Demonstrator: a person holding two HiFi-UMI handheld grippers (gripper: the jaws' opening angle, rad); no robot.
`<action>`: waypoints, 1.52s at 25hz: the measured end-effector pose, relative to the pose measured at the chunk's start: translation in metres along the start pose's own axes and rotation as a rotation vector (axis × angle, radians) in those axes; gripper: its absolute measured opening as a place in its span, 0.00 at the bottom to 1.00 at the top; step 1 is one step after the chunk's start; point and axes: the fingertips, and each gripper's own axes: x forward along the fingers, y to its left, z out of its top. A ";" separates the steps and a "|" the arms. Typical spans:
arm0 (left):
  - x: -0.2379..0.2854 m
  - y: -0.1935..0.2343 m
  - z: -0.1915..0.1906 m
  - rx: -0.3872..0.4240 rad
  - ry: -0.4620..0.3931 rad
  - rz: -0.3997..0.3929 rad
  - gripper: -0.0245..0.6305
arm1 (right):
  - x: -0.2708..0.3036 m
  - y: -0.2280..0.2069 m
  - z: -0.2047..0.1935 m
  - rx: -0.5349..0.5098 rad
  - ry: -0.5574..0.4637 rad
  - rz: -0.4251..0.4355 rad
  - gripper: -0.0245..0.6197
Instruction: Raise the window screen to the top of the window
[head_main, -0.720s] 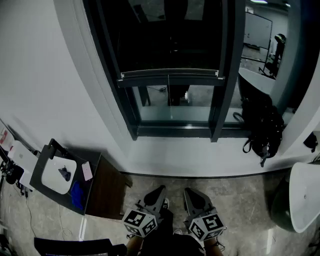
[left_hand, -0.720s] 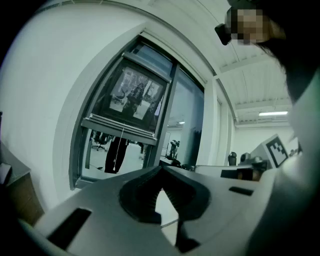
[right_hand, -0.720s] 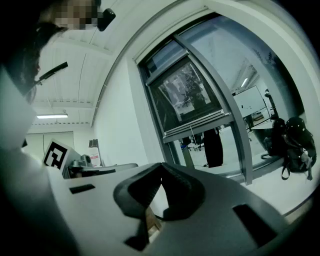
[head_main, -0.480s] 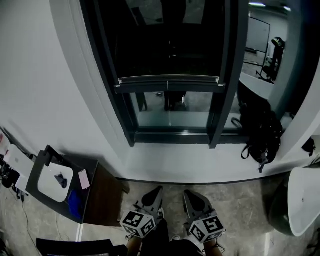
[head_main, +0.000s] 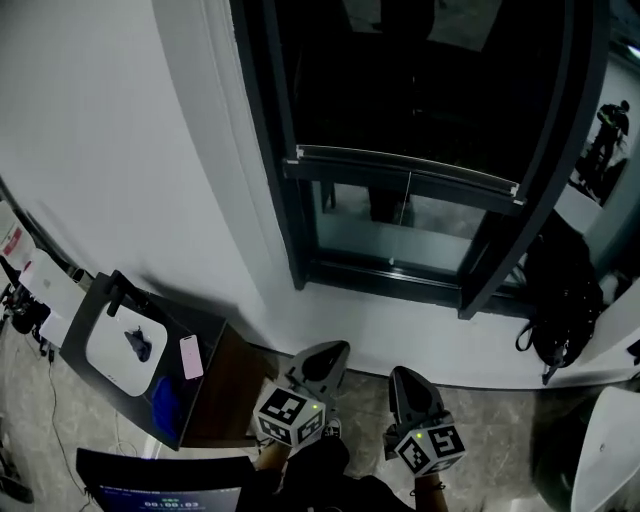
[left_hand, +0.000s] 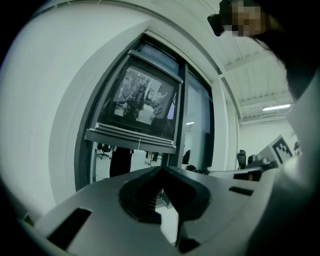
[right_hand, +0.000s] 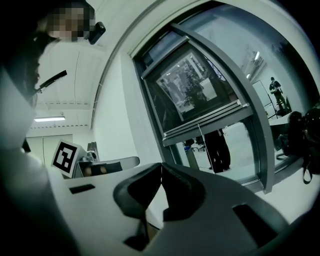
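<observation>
The window (head_main: 420, 120) has a dark frame, and its dark screen hangs down to a pale bottom bar (head_main: 405, 175) about two thirds of the way down. A thin pull cord (head_main: 409, 187) hangs from the bar's middle. Clear glass shows below the bar. My left gripper (head_main: 333, 352) and right gripper (head_main: 405, 378) are held low near my body, well short of the sill, both shut and empty. The left gripper (left_hand: 161, 170) points up at the bar (left_hand: 131, 139). The bar (right_hand: 205, 125) also stands beyond the right gripper (right_hand: 161, 167).
A black backpack (head_main: 558, 300) sits on the white sill (head_main: 400, 320) at the right. At the left, a dark side table (head_main: 200, 400) carries a white tray (head_main: 120, 350) and a phone (head_main: 190, 357). A white rounded object (head_main: 610, 460) is at the bottom right.
The head view has swung, so the window now sits further right and tilted. Both grippers stay low and shut, shifted slightly right in the picture. The screen bar has not moved in its frame.
</observation>
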 end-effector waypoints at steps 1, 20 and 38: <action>0.003 0.013 0.004 0.003 -0.001 0.000 0.04 | 0.014 -0.002 -0.002 0.004 0.001 -0.002 0.05; 0.099 0.129 0.033 0.030 0.020 -0.060 0.04 | 0.138 -0.054 0.037 -0.066 0.032 -0.070 0.05; 0.278 0.203 0.119 0.435 -0.002 0.045 0.04 | 0.252 -0.216 0.155 -0.412 0.067 0.039 0.05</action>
